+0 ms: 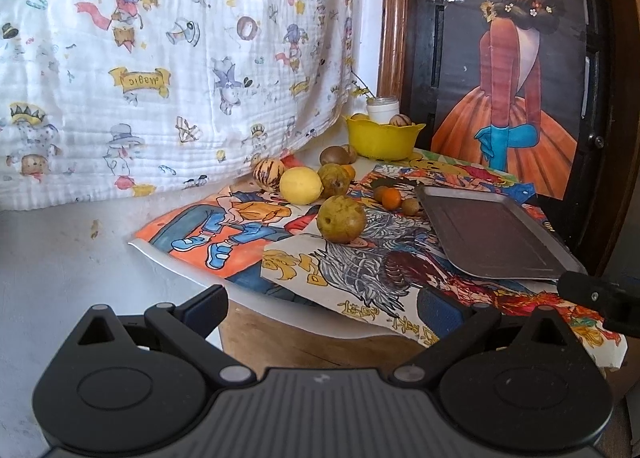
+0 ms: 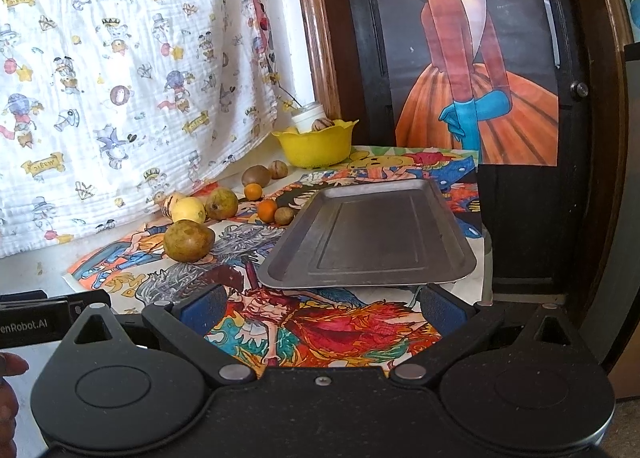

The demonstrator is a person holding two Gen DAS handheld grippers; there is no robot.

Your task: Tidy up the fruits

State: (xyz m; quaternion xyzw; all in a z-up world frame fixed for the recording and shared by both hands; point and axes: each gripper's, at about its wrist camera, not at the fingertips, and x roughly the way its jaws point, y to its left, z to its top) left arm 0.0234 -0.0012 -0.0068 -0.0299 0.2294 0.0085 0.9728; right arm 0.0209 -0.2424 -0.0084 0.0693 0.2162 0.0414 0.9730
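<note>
The nearest pear (image 2: pixel 188 241) lies alone on the drawings (image 2: pixel 320 322), left of the tray (image 2: pixel 372 238) and apart from it. You will likely find it firm, fairly heavy and round enough to roll, so take it across its widest middle and squeeze only enough to keep it from slipping; the skin looks blemished and may bruise.

Behind it sit a lemon (image 2: pixel 188 209), a second pear (image 2: pixel 221 203) and a striped fruit (image 1: pixel 269 174), close together and seemingly touching, so any of these may nudge its neighbours when you lift it. The two small oranges (image 2: pixel 267 209) and the brown fruits (image 2: pixel 256 175) are light and small; close centred on them or they will likely squirt out.

The tray is bare metal, probably slick, so set fruit down gently. The yellow bowl (image 2: pixel 316 146) at the back of the bench already holds some fruit.

Your left claw (image 1: pixel 322 304) and right claw (image 2: pixel 324 306) both stand apart, holding nothing, short of the fruit.
</note>
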